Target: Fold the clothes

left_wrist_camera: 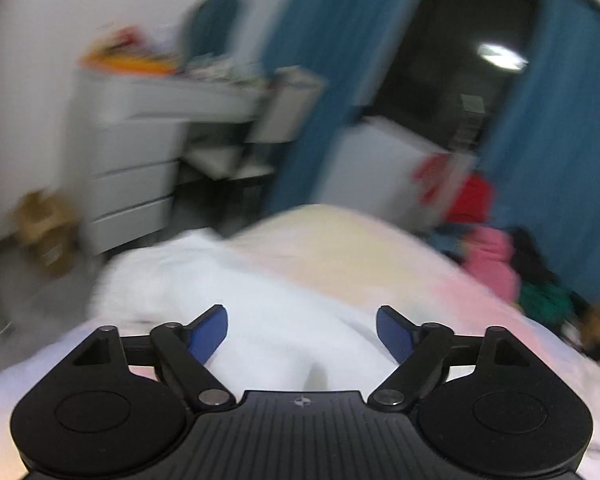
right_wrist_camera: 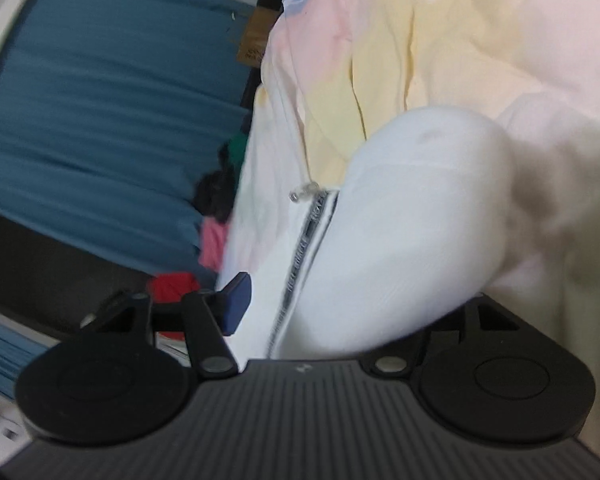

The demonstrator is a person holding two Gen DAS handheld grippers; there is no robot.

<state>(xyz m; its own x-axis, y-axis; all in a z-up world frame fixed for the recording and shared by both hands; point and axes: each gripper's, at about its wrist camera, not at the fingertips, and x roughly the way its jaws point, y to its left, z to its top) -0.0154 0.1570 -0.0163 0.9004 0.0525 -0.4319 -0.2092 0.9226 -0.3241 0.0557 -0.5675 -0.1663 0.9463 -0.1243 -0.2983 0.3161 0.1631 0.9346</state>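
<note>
A white garment [left_wrist_camera: 260, 280] lies rumpled on a bed with a pastel pink and yellow sheet [left_wrist_camera: 340, 232]. My left gripper [left_wrist_camera: 302, 334] hovers just above the white cloth, jaws wide apart, with nothing between its blue pads [left_wrist_camera: 210, 334]. In the right wrist view the white garment [right_wrist_camera: 400, 220] bulges close to the camera, and its zipper [right_wrist_camera: 304, 248] runs down toward the gripper. My right gripper [right_wrist_camera: 312, 300] is open. Its left pad [right_wrist_camera: 236, 304] stands beside the fabric, while the cloth covers the right finger. The picture is blurred.
A white chest of drawers [left_wrist_camera: 128, 184] and a chair [left_wrist_camera: 260, 128] stand left of the bed, near a cardboard box [left_wrist_camera: 44, 224]. Blue curtains [left_wrist_camera: 308, 80] hang behind. A heap of red, pink and green clothes [left_wrist_camera: 492, 248] sits by the bed's far right edge.
</note>
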